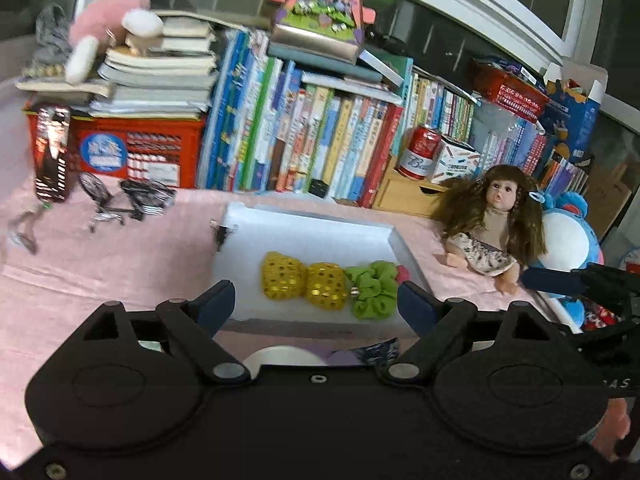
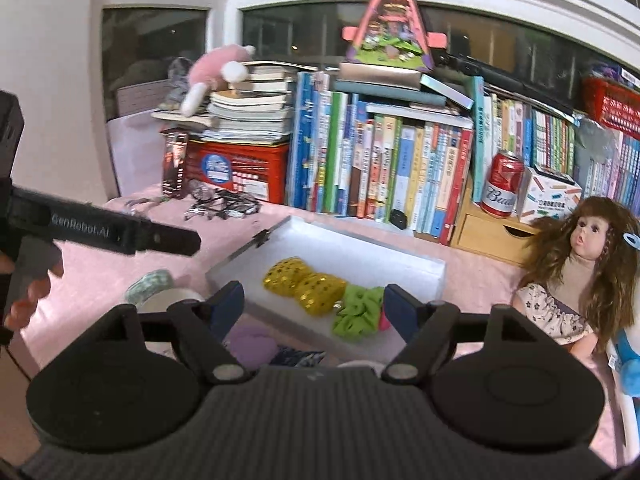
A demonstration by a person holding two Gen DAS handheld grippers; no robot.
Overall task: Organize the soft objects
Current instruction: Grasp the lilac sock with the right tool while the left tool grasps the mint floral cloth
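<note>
Both grippers stand wide open and empty: the left gripper (image 1: pixel 316 304) and right gripper (image 2: pixel 314 306) hover side by side over the near edge of the white tray (image 1: pixel 312 232). Straight ahead lie the yellow bow (image 1: pixel 303 285) and green scrunchie (image 1: pixel 374 293), in a row running left to right. Closer in, a purple soft piece (image 2: pixel 252 344) lies on the pink surface (image 1: pixel 100 272), nearer the right gripper.

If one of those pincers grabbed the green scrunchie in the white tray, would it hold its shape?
Probably not: the green scrunchie is ruffled fabric, so it would likely squash and droop. It looks light and unlikely to roll. It touches the yellow bow, which might shift.
</note>
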